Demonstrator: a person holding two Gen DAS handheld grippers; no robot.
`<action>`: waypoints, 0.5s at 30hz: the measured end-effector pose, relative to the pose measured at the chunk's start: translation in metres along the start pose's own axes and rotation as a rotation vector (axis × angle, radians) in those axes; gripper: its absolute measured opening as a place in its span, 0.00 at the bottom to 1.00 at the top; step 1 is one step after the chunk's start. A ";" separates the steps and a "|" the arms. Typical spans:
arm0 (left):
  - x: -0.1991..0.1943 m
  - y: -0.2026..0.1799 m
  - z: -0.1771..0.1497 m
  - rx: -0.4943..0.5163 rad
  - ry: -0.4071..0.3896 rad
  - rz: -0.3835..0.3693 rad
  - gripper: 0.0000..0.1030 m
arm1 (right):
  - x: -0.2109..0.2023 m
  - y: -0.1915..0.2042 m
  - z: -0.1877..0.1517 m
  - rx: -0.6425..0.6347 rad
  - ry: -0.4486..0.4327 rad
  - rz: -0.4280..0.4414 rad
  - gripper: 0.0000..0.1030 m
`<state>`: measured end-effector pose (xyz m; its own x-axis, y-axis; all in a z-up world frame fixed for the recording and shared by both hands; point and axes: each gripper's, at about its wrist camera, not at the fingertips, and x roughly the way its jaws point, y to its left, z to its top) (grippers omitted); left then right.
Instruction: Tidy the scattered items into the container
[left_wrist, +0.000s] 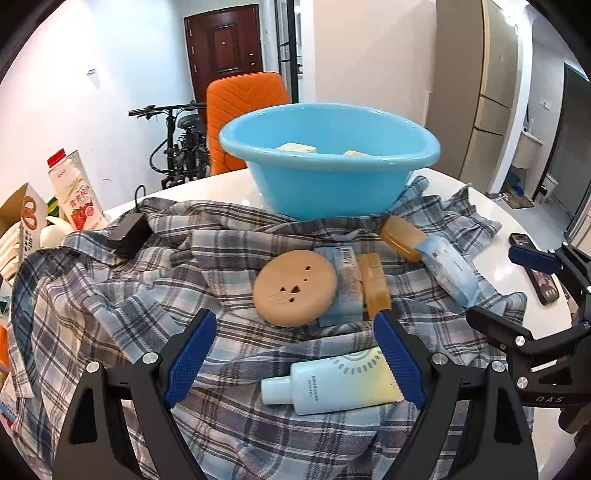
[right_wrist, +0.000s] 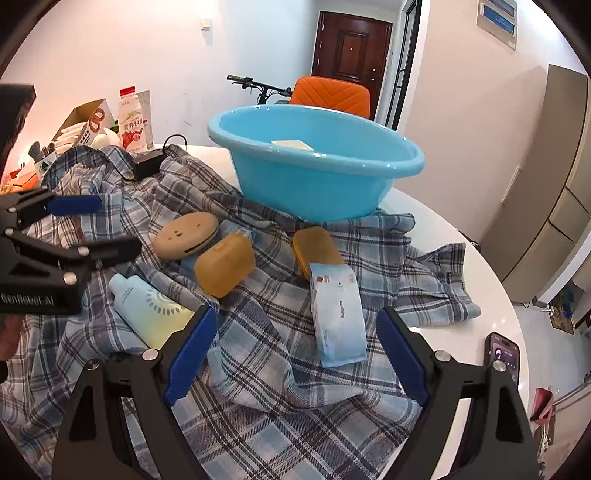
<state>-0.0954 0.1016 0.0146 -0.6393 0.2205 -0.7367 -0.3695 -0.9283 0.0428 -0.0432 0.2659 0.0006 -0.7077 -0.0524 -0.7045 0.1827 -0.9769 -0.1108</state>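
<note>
- Grippers: left gripper (left_wrist: 295, 332) and right gripper (right_wrist: 297, 328) both released, empty.
- Ahead: one round blue plastic basin (left_wrist: 328, 162), two pale bars inside.
- Nearer, on plaid cloth (left_wrist: 110, 295): two amber soap boxes (right_wrist: 225, 269), one tan round case (left_wrist: 295, 288), one pale-blue tube (left_wrist: 332, 384), two blue packets (right_wrist: 338, 317).

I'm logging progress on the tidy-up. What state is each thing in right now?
Blue basin: upright, two bars inside.
Round tan case: flat on shirt, outside basin.
Tube: lying down, capped.
Blue pouch: lying on shirt.
Left gripper: open, empty.
Right gripper: open, empty.
</note>
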 end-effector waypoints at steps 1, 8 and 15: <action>0.001 0.001 0.000 0.002 0.002 0.006 0.86 | 0.001 0.000 0.000 0.000 0.002 -0.001 0.84; 0.004 0.002 -0.002 -0.001 0.017 0.016 0.86 | 0.002 0.001 -0.003 -0.005 0.001 -0.003 0.84; 0.012 -0.002 -0.002 0.023 0.022 0.057 0.86 | 0.006 0.000 -0.004 0.005 0.010 0.002 0.84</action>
<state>-0.1008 0.1052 0.0041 -0.6448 0.1606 -0.7473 -0.3484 -0.9320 0.1004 -0.0450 0.2669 -0.0066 -0.7002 -0.0522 -0.7121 0.1807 -0.9778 -0.1061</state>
